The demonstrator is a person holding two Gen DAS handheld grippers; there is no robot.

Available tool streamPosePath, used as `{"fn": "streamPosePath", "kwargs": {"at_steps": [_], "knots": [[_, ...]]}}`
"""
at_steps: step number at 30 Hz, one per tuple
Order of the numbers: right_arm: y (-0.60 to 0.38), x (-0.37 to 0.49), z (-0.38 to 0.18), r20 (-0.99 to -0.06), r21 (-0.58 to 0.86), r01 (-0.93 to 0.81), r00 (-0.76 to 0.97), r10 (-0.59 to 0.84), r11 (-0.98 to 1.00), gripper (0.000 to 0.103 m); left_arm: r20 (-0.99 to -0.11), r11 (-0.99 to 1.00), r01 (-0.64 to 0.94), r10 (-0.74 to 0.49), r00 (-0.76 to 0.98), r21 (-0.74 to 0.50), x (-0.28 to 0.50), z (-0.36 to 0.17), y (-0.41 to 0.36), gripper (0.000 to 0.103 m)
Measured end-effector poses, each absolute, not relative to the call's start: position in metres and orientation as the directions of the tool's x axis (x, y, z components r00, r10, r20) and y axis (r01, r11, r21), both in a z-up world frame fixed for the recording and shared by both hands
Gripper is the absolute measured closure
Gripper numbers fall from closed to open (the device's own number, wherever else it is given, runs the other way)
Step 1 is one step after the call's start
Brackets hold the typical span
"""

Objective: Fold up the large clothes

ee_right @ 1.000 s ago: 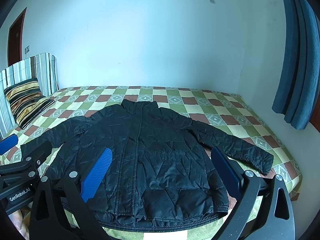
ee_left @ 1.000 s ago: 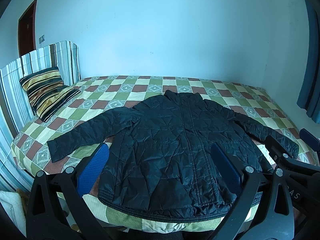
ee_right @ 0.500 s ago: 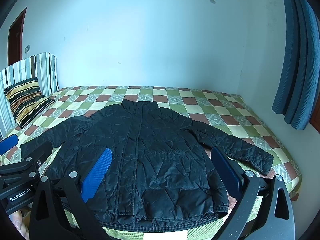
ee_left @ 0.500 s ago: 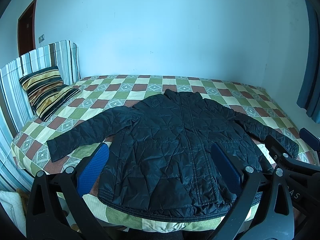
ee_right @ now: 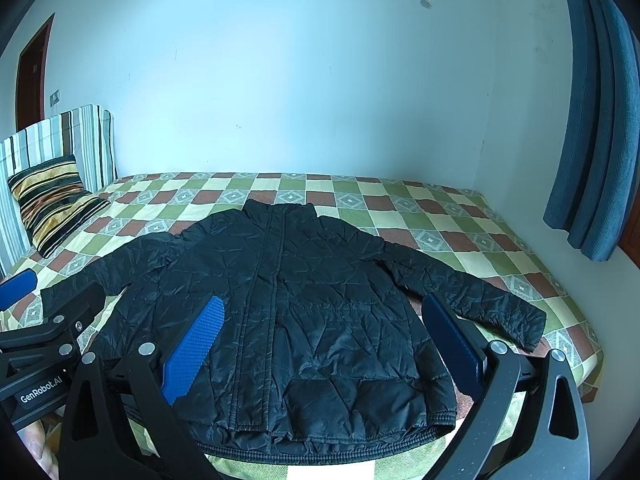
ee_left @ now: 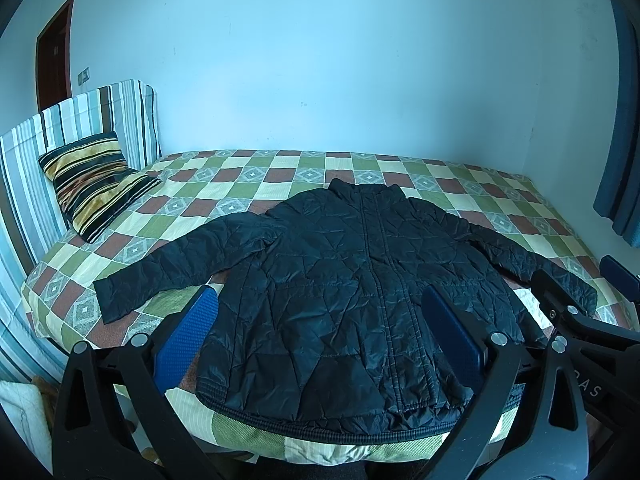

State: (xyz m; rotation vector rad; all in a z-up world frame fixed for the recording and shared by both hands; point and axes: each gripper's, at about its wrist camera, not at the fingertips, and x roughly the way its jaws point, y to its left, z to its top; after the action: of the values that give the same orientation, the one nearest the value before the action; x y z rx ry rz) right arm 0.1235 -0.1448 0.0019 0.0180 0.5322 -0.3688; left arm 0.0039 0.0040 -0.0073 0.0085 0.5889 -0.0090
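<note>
The black jacket point(ee_left: 344, 288) lies flat on the checkered bed point(ee_left: 248, 188), its hem partly hidden behind the left gripper point(ee_left: 320, 344) and right gripper point(ee_right: 324, 344), both spread wide, holding nothing

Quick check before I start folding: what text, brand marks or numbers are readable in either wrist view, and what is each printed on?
"GenRobot.AI": white print on the black body of the left gripper, seen at the left edge of the right wrist view.
"AS": tail of a cut-off word on the right gripper body, at the right edge of the left wrist view.
Black jacket and checked bedspread: no lettering visible.
</note>
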Motion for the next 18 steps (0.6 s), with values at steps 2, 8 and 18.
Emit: {"fn": "streamPosePath", "kwargs": {"at_steps": [2,8,18], "knots": [[-0.1448,0.1235,0.0023,-0.499,-0.078,0.348,0.798,-0.339,0.934,0.005,-0.555,1.0,0.01,-0.006,0.832,0.006,0.004,-0.0073,0.0039,0.002],[-0.1443,0.1234,0.0033,-0.499,-0.078,0.347,0.798,-0.339,0.934,0.005,-0.555,1.0,0.01,-0.005,0.832,0.006,0.004,-0.0072,0.004,0.002],[-0.1431,0.1226,0.0054,-0.496,-0.08,0.347,0.8,-0.339,0.935,0.005,-0.553,1.0,0.01,-0.005,0.833,0.006,0.0038,-0.0073,0.0048,0.002]]}}
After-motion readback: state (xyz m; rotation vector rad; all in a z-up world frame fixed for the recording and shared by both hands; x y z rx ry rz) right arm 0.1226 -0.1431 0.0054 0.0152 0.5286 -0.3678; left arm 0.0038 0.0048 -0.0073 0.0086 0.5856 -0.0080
